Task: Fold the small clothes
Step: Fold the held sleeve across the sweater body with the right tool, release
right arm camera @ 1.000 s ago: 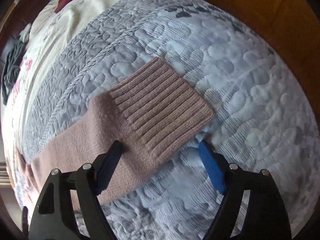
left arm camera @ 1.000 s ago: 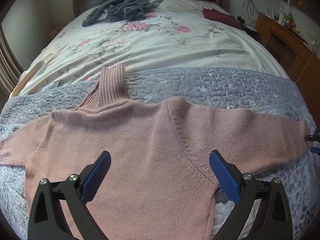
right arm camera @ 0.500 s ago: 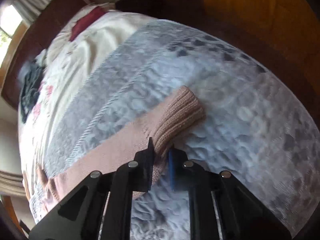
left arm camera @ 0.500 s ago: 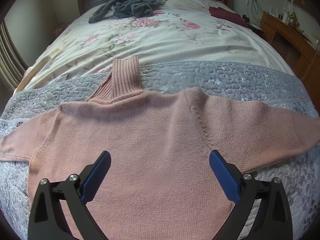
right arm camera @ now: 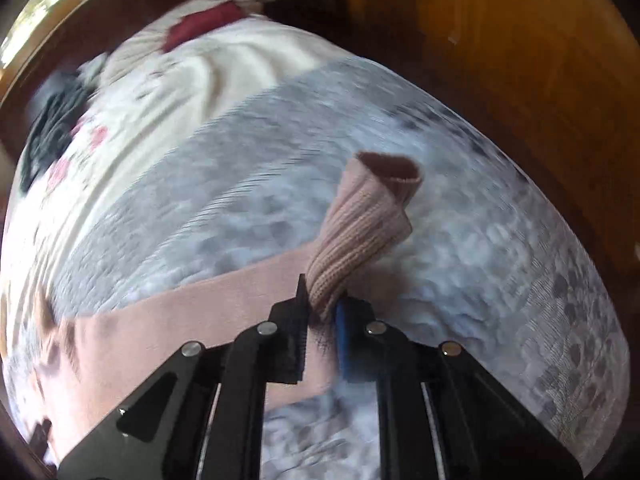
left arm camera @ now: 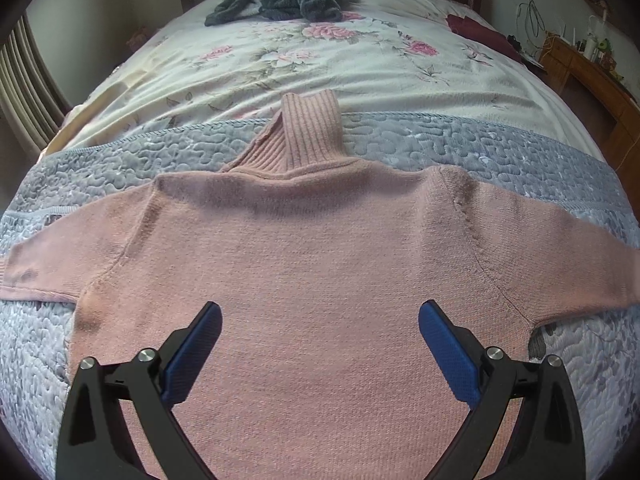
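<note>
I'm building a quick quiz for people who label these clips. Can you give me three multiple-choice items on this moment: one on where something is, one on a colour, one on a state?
1. Where does the dark grey garment lie?
A. Near the headboard, at the far end of the bed
B. On top of the sweater
C. On the floor

2. What colour is the sweater?
A. Navy
B. Dusty pink
C. Green

3. What state is the right tool in?
A. Wide open above the quilt
B. Shut on nothing
C. Shut on the sweater's ribbed cuff

Answers:
1. A: in the left wrist view it sits on the floral cover, far beyond the sweater's collar.
2. B: the knit spread over the grey quilt is pink.
3. C: the cuff stands up pinched between its fingers, while the left tool is open over the sweater's body.
</note>
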The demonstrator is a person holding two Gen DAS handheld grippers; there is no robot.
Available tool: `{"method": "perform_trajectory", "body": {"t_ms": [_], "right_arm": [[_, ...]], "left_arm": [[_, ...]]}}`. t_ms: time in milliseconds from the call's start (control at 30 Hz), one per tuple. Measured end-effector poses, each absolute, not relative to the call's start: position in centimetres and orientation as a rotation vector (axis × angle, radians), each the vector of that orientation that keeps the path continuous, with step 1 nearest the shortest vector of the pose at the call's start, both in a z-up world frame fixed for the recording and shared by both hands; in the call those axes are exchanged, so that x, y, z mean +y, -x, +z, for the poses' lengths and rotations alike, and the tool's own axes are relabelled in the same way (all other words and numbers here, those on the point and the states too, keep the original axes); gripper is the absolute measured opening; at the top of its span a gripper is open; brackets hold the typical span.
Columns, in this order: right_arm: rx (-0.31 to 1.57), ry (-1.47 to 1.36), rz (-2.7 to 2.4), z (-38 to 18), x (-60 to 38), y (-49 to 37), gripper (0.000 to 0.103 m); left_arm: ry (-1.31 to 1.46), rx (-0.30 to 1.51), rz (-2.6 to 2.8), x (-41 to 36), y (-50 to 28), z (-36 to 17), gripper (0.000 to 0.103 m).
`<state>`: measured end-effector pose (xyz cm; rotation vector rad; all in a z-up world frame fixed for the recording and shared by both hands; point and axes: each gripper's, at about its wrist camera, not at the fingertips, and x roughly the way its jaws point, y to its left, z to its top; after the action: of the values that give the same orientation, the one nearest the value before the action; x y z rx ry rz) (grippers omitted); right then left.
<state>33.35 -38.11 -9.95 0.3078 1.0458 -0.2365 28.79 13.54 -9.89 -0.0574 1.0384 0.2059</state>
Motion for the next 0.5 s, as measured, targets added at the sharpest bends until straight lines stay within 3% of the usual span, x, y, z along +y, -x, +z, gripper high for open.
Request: {"method": "perform_trajectory", "body": {"t_ms": [200,500], "right_arm": [[1.034,-0.176,-0.006,-8.1,-26.3,-34.2,0.011],[1.075,-0.062,0.23,-9.6,-11.0,-33.8,0.011]], "left_arm": [[0.106,1.046,0.21,15.8,-27.6,-9.7,0.099],[0.135,1.059,0.178,17.3,-26.9,-9.4,0.099]]}}
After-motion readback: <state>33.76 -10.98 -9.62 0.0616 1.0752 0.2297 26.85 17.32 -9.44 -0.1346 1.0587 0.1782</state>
